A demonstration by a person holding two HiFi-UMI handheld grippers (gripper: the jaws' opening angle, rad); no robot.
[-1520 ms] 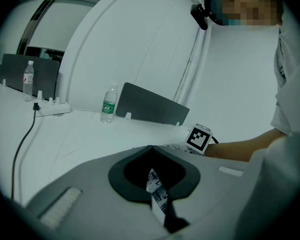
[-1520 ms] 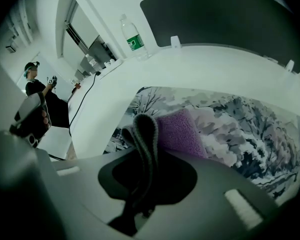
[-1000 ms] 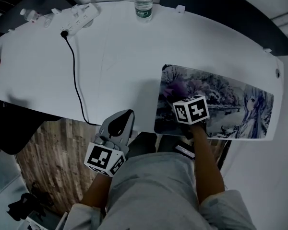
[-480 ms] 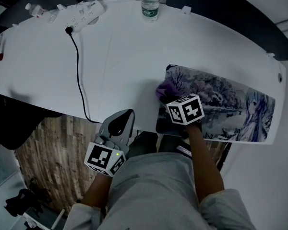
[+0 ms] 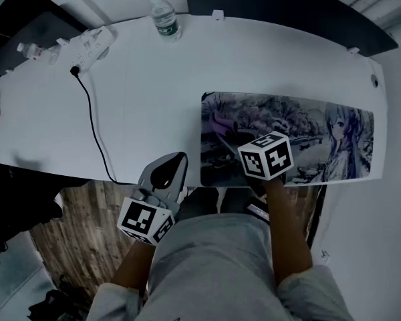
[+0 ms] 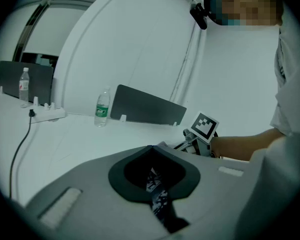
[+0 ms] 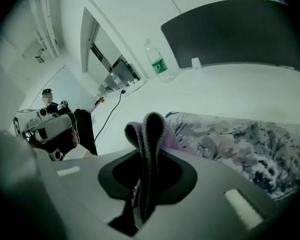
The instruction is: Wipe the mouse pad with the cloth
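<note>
The right gripper is clamped on a cloth, a purplish, soft fabric folded into a loop with a ribbed grey edge that stands up out of the jaws. It sits over the near left part of the mouse pad. The pad is a long mat printed with pale snowy trees and a drawn figure at its right end, and it lies on the near right of the white table. The left gripper hangs off the table's near edge, jaws pressed together on nothing. A water bottle and power strip stand far left.
</note>
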